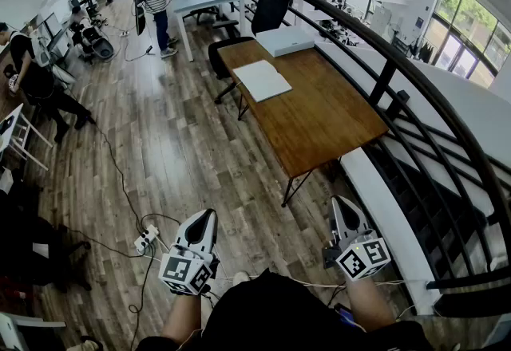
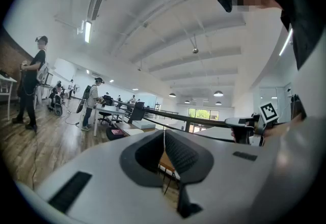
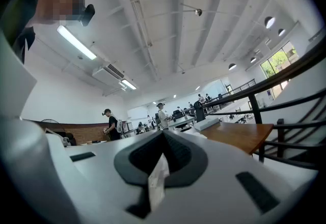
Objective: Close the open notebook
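The left gripper (image 2: pixel 164 141) fills the bottom of the frame, its dark-padded jaws pressed together with nothing between them. At the left edge a person in black (image 2: pixel 31 85) stands on the wooden floor (image 2: pixel 30 151). Further in, a person in a striped shirt (image 2: pixel 90 105) stands beside a white table (image 2: pixel 112 109), and a dark railing (image 2: pixel 193 119) crosses the middle.

Wooden table (image 1: pixel 319 114) ahead of me, two items on it.
I see a brown rectangular top on thin dark legs, standing on the plank floor (image 1: pixel 176 158). The notebook (image 1: pixel 262 80) lies flat on the far half, close to the left edge, showing a white face. A white box (image 1: pixel 285 41) sits at the far end, just beyond the notebook; I can't tell if they touch. On the floor nearer me there's a white power strip (image 1: pixel 145 240), with a dark cable (image 1: pixel 120 174) snaking away across the planks.
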